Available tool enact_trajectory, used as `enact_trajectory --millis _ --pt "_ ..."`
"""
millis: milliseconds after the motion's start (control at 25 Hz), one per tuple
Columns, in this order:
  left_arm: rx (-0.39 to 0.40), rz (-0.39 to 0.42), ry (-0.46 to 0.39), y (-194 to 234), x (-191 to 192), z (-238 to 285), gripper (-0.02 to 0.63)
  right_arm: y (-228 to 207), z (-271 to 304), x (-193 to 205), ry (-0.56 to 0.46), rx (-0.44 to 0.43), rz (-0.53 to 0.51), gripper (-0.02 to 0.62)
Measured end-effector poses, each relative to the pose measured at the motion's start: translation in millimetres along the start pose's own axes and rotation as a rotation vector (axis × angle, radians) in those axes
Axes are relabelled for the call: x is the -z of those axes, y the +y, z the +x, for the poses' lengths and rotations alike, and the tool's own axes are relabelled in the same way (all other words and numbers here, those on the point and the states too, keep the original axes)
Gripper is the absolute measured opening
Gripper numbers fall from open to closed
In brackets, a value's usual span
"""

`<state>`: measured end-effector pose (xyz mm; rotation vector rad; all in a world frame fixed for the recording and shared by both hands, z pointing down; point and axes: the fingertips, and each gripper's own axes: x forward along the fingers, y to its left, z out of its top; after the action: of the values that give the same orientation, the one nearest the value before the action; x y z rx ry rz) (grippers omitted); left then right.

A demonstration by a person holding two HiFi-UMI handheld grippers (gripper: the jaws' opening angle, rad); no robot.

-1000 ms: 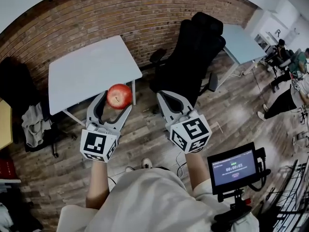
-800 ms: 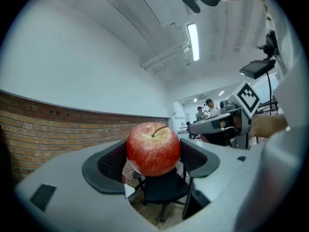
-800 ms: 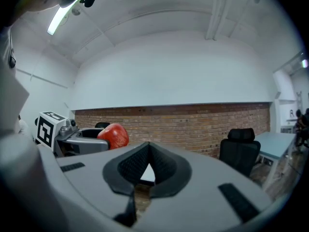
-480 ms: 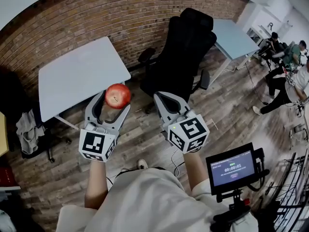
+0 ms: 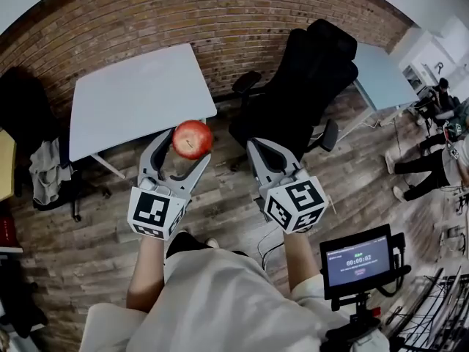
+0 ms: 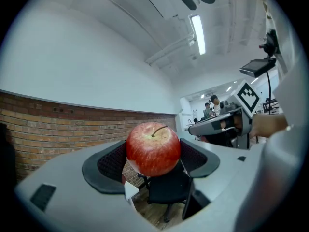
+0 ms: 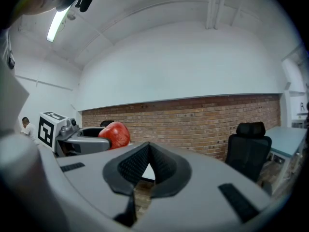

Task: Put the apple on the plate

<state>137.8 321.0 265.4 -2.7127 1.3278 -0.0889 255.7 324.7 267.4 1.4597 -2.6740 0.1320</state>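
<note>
A red apple (image 5: 192, 138) with its stem up sits clamped between the jaws of my left gripper (image 5: 184, 144), held in the air over the wooden floor. The left gripper view shows the same apple (image 6: 153, 149) squeezed between the two black pads. My right gripper (image 5: 264, 151) hovers beside it to the right, shut with nothing between its jaws. From the right gripper view the apple (image 7: 115, 134) appears at the left, beyond my right gripper (image 7: 148, 159). No plate shows in any view.
A white table (image 5: 139, 97) stands ahead against the brick wall. A black office chair (image 5: 304, 79) is right of it, then a pale blue table (image 5: 381, 79). People sit at the far right. A small screen (image 5: 359, 259) hangs at my lower right.
The view has swung, so table and chair sit a little further right in the picture. Both grippers keep their pose, and the apple stays held in the left one.
</note>
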Motion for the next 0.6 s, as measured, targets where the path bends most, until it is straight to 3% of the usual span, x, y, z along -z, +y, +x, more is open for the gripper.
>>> enact_trajectory --millis 320,600 --pt "-0.043 -0.001 -0.005 20.7 -5.4 -3.0 0.354 3.3 18.2 -9.7 -0.005 -0.029 -0.003 0.003" --pt "-0.053 -0.016 0.0 78.5 14.9 38.0 0.354 -14.9 85.9 -8.6 0.012 -0.034 -0.01 0.003"
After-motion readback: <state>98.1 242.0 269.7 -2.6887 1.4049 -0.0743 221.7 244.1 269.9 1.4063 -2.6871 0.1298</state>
